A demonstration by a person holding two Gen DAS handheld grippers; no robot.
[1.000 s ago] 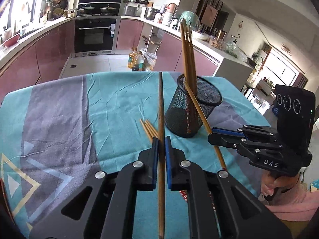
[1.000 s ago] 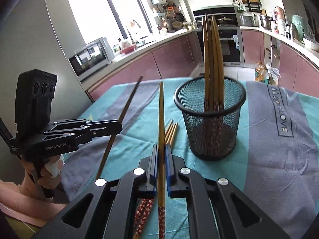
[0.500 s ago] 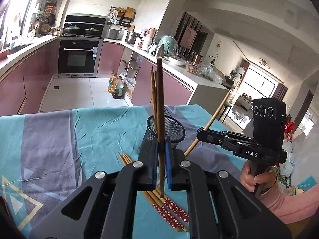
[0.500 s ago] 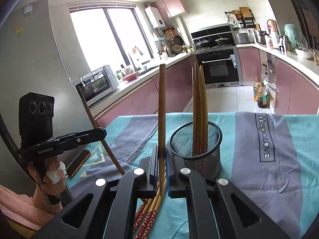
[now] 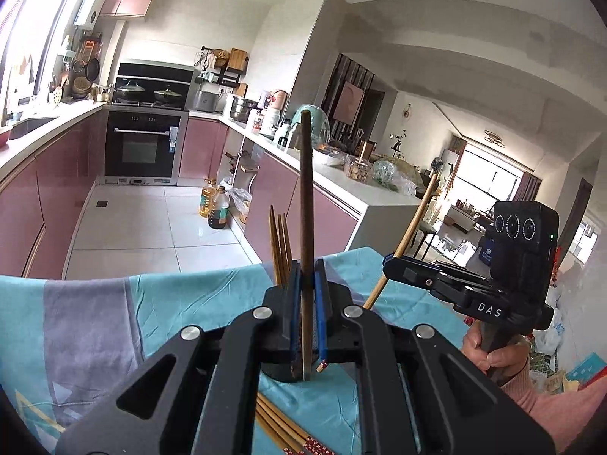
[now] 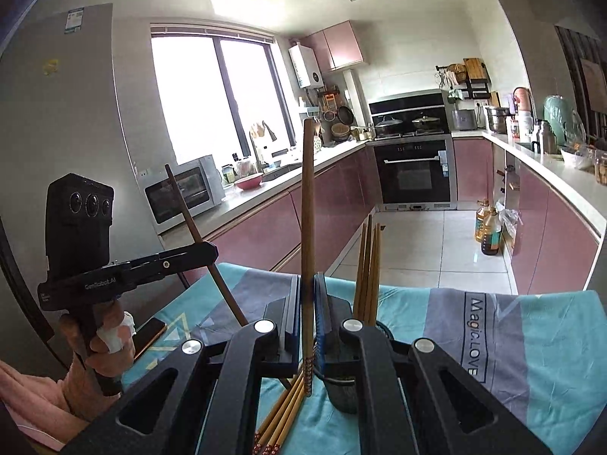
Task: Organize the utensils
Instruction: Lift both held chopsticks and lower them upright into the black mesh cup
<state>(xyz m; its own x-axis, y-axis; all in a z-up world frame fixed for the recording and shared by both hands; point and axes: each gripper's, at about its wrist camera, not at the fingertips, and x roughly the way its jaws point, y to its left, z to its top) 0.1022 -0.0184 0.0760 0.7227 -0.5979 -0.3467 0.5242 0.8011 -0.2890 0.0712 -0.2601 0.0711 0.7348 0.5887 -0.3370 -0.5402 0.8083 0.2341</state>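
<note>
Left wrist view. Left gripper point(image 5: 306, 295) jaws fully closed on dark chopstick point(image 5: 305, 204), held near its lower end, shaft upright and standing above the mesh holder point(image 5: 282, 373) (mostly hidden behind the jaws). Stored chopsticks point(image 5: 280, 246) in the holder just left of the held one. Right gripper point(image 5: 390, 261) alongside, clamping light chopstick point(image 5: 411, 227) at a slant. Risk: long free length above a low grip point, so likely pivot between the pads on any contact. Risk: holder mouth out of sight, so the lower tip may strike the rim or miss.

Right wrist view. Right gripper point(image 6: 308, 303) jaws fully closed on light chopstick point(image 6: 308, 208), decorated end downward, beside the holder point(image 6: 343, 398). Stored chopsticks point(image 6: 368, 265) upright just right of it. Loose chopsticks point(image 6: 282, 417) flat on the desk point(image 6: 550, 360) below the jaws. Left gripper point(image 6: 206, 252) with dark chopstick point(image 6: 197, 227) at left. Risk: both sticks converging on one small opening; collision with each other or with stored sticks likely to tip the light holder. Risk: early release outside the rim, with the stick dropping among the loose ones or rolling off the cloth.
</note>
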